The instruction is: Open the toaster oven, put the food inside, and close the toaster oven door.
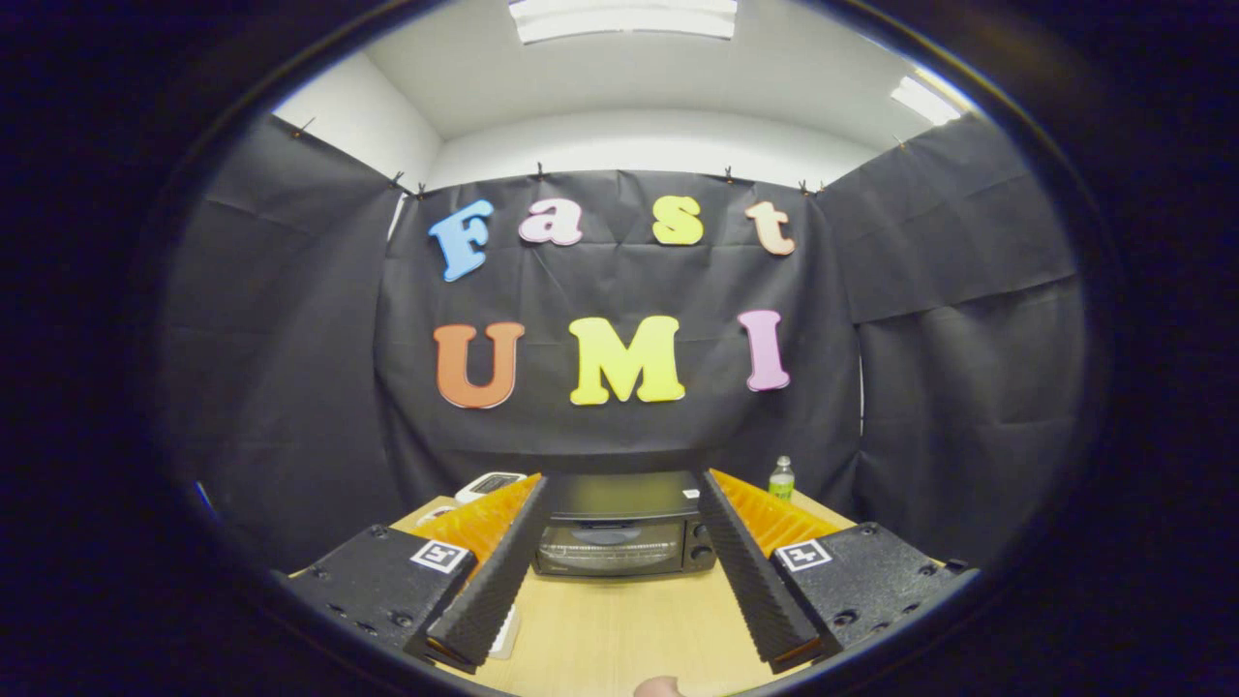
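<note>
Toaster oven (pixel 619 528), door closed, beyond and between the empty gripper's (pixel 619 482) wide-apart fingers.

Toaster oven (pixel 619 532) on the table (pixel 619 629), beyond and between the spread fingers of the gripper (pixel 619 484), door shut. Bottle (pixel 781 478) behind and right of it. Small device (pixel 489 483) behind, left. Booth wall (pixel 619 426) at the back.

Staged recording booth, probably office room: black cloth walls (pixel 290 339), ceiling light panels (pixel 624 17), wooden table (pixel 619 629).
</note>
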Available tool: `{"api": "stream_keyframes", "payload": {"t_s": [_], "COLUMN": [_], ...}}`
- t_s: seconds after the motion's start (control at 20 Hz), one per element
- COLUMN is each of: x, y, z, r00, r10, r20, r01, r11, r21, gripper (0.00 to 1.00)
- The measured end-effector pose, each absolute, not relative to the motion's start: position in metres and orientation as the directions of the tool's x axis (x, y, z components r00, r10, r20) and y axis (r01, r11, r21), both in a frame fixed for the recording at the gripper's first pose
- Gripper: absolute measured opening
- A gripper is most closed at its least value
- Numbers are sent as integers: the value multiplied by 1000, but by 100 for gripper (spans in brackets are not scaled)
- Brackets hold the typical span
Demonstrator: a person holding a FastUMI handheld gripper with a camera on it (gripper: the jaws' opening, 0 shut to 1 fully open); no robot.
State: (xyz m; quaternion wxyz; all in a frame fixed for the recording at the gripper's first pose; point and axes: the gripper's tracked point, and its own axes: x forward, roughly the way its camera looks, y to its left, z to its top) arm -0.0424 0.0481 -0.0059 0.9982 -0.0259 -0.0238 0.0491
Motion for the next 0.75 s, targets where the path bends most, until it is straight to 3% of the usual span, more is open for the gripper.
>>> {"api": "stream_keyframes", "payload": {"t_s": [0.75], "x": [-18], "y": [4], "z": [-20], "r00": [996], "r10": [89], "r20": [5], "r01": [-89], "r11": [996], "r21": [-8], "gripper": [100]}}
